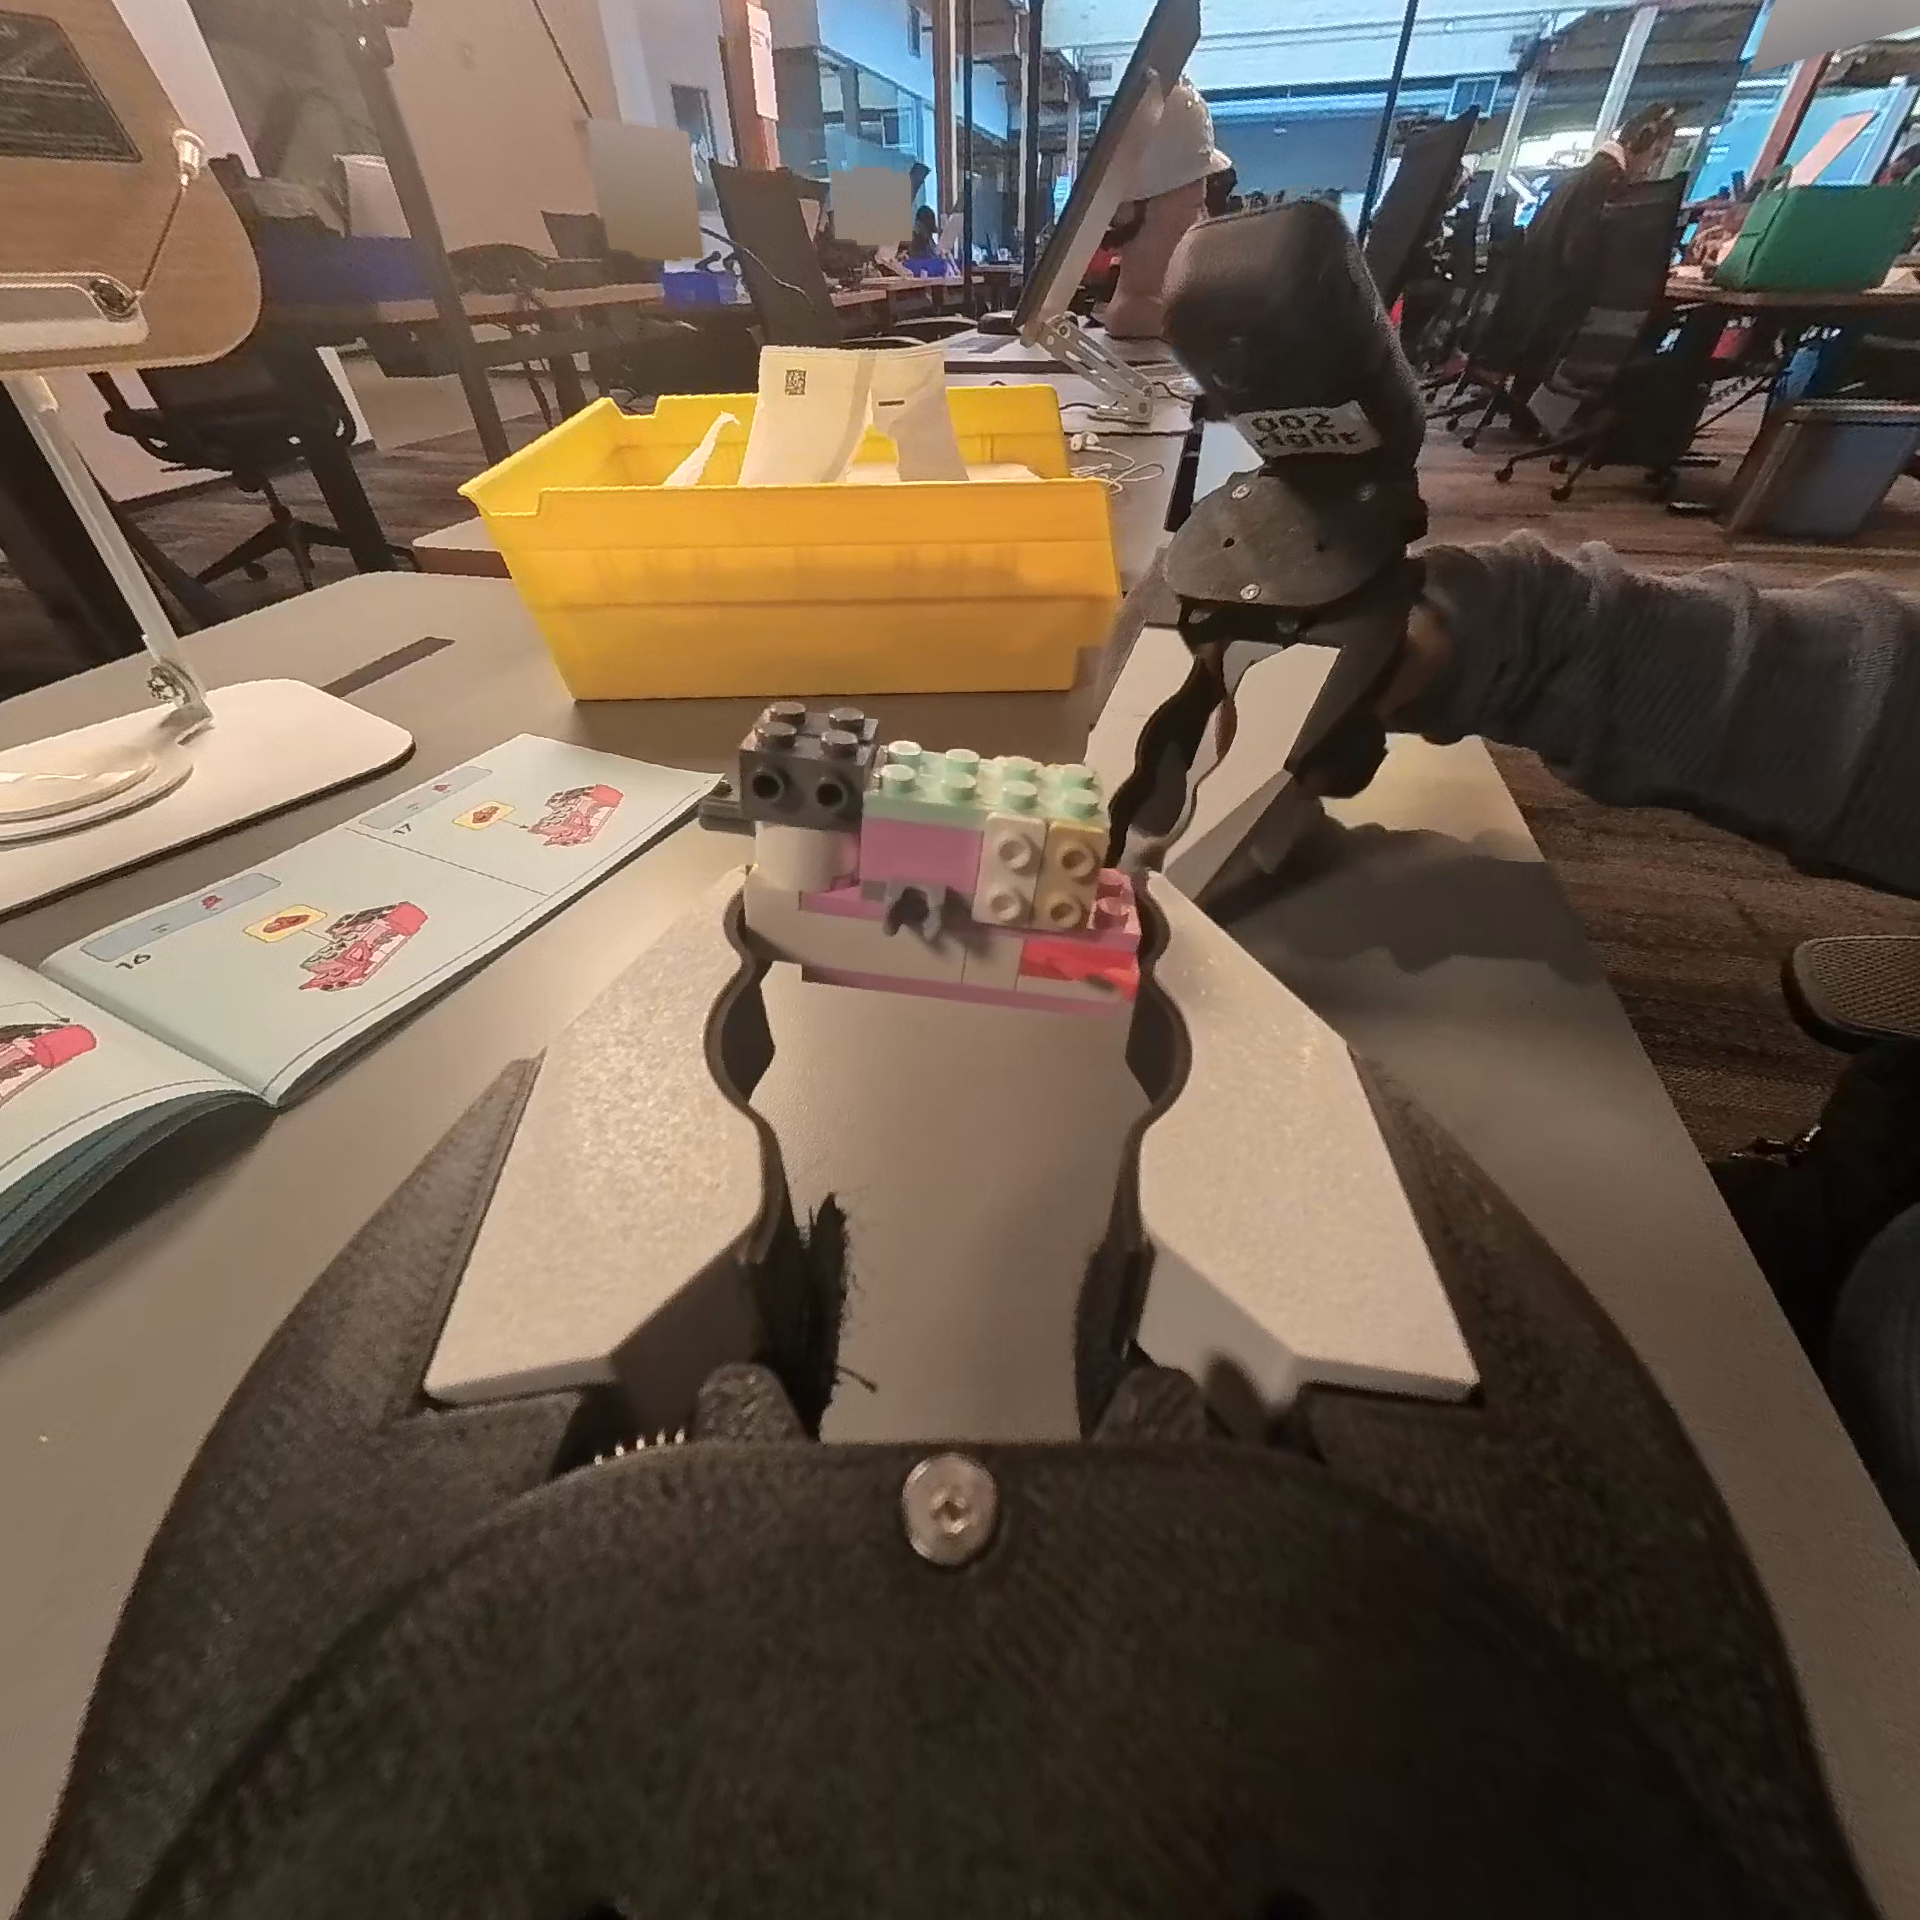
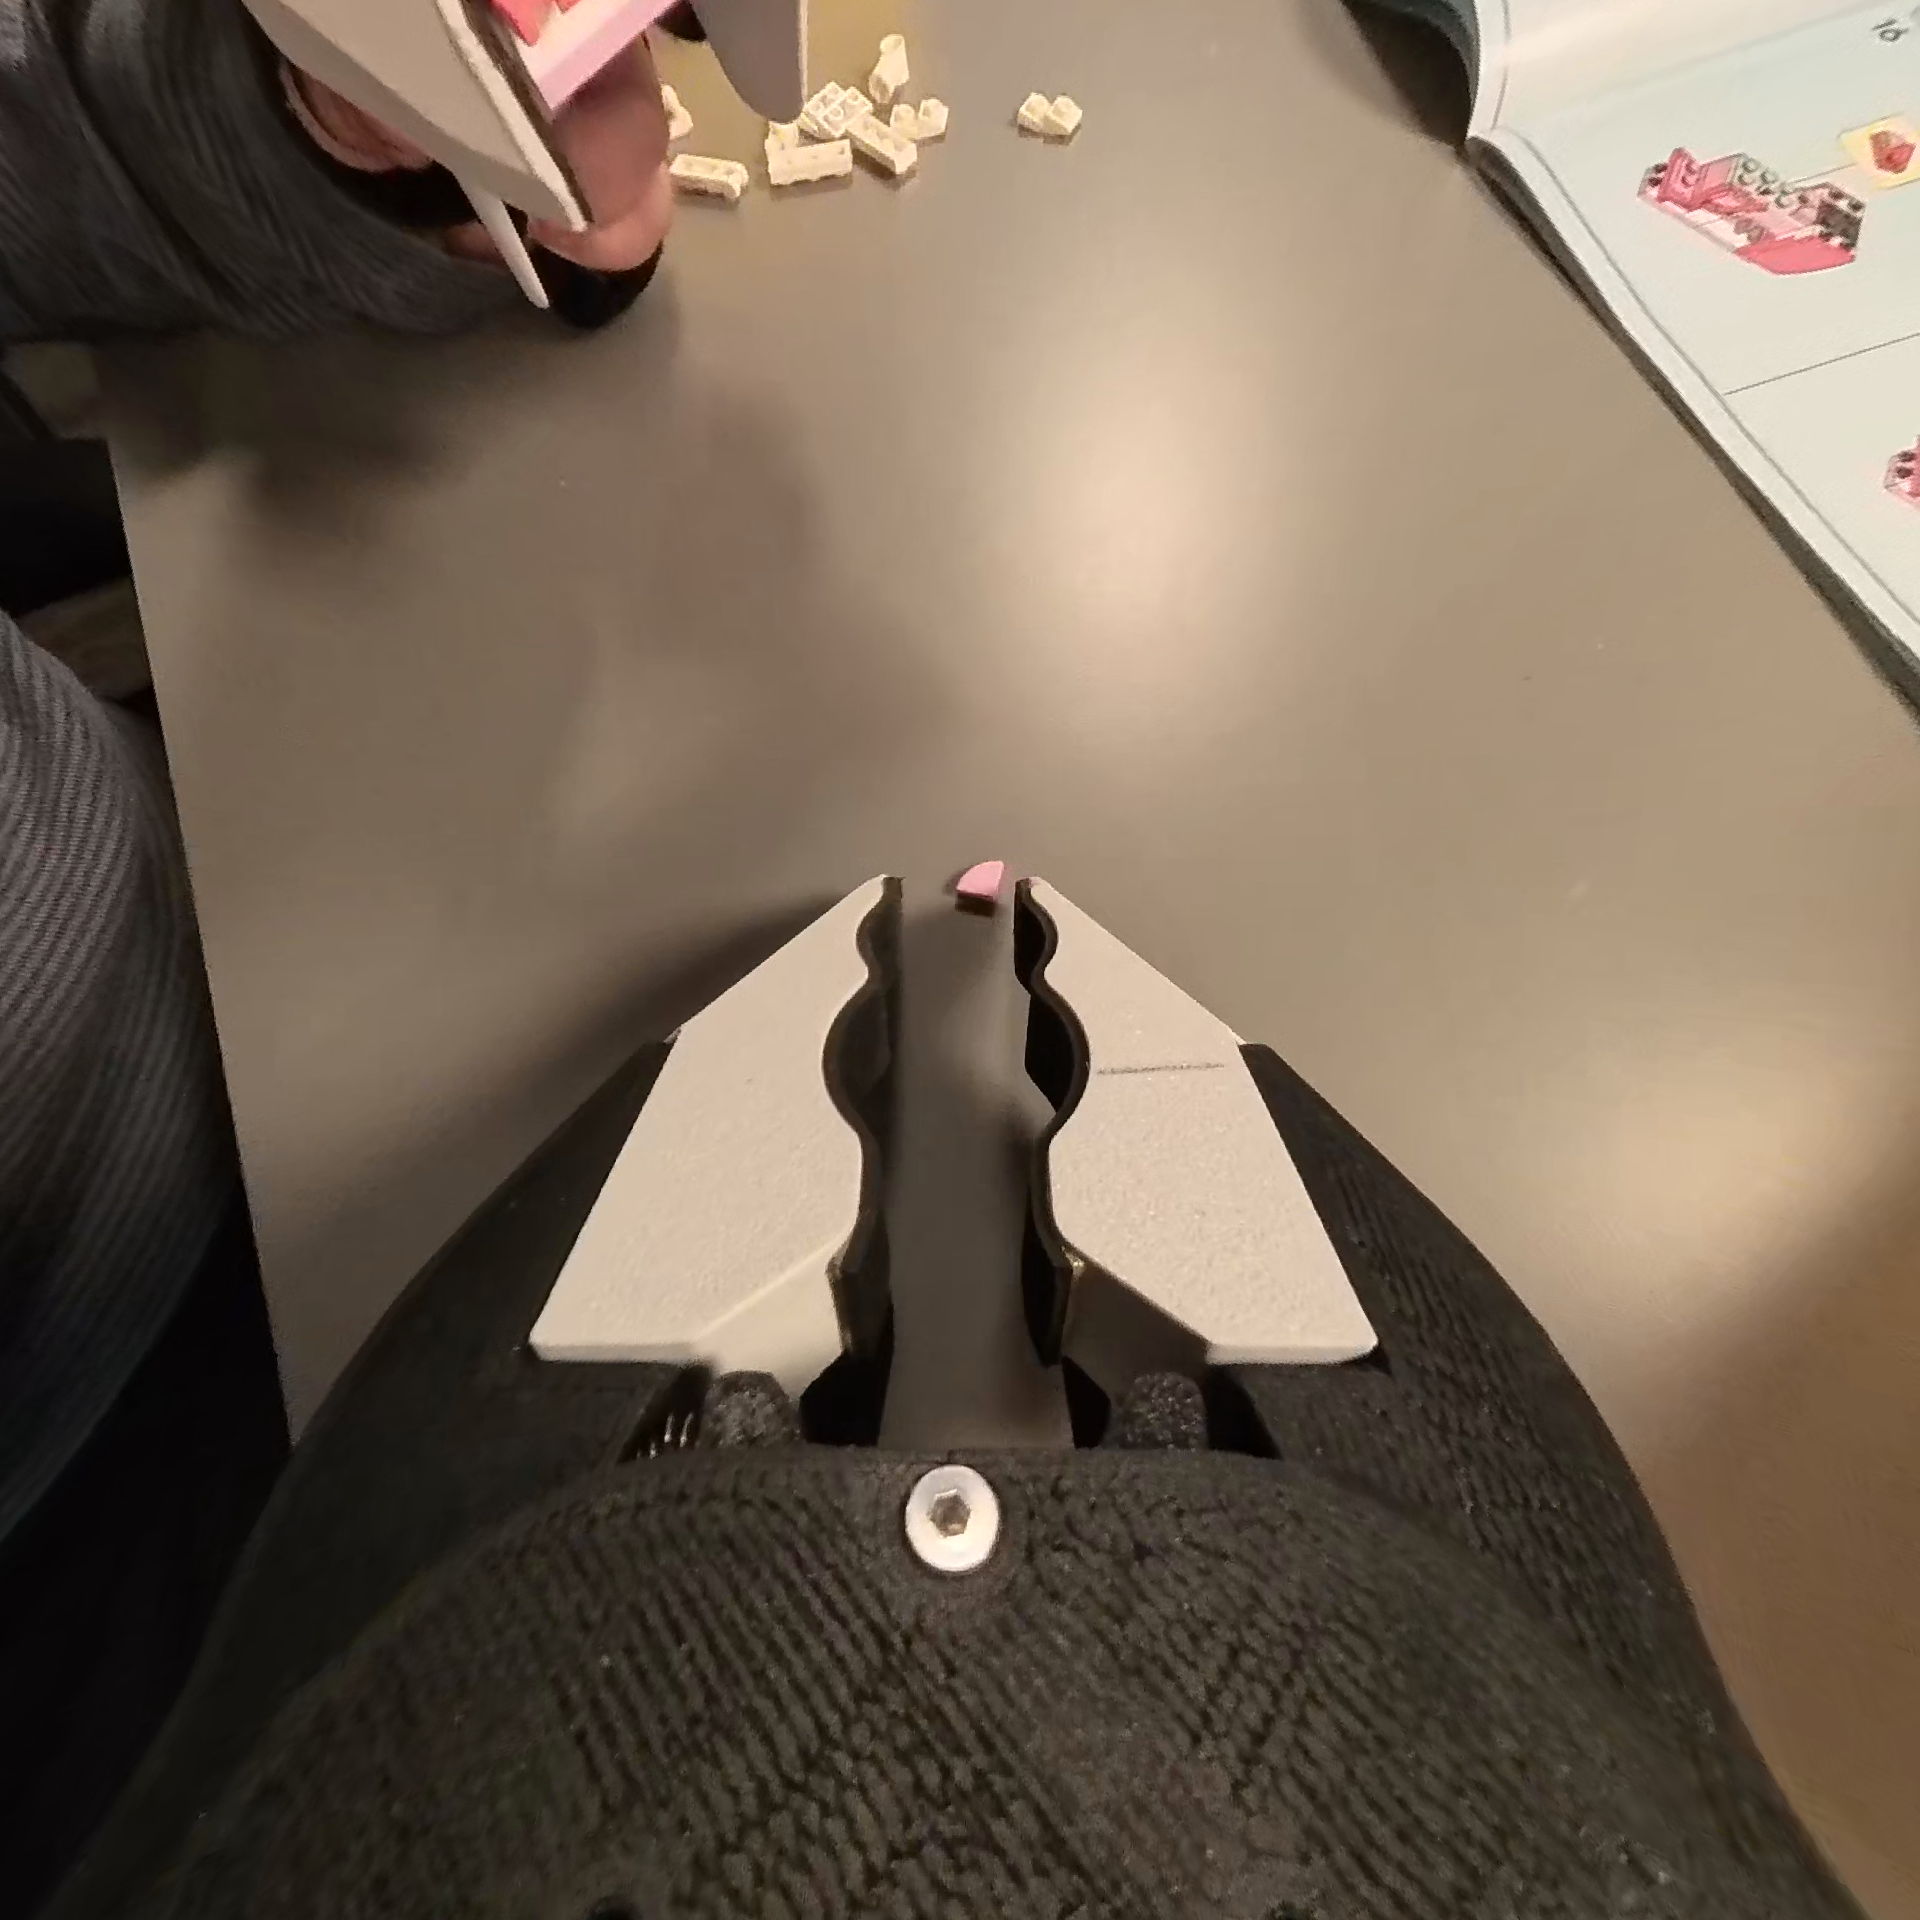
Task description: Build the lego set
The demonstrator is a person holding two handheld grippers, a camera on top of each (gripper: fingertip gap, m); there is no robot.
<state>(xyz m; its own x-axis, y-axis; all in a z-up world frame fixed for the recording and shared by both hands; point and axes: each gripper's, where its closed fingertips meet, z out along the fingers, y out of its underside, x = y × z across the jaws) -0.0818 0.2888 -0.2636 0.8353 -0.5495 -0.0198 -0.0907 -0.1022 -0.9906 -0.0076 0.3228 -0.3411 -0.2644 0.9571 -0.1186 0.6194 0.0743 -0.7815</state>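
The left gripper (image 1: pixel 940 914) has its jaws spread wide around a held object; the right gripper's (image 2: pixel 958 883) jaws stand slightly parted.

place: open-plan office | evidence: rows of black mesh swivel chairs (image 1: pixel 1621 343) at 1 o'clock; long desks with monitors (image 1: pixel 634 187) at 11 o'clock; patterned carpet floor (image 1: pixel 1621 582); glass partitions (image 1: pixel 1299 125) at 12 o'clock

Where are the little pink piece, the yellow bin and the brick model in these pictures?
little pink piece (image 2: pixel 982 881): right wrist view, on its pink top face.
yellow bin (image 1: pixel 810 582): left wrist view, on its front wall.
brick model (image 1: pixel 920 857): left wrist view, on its pink side panel.
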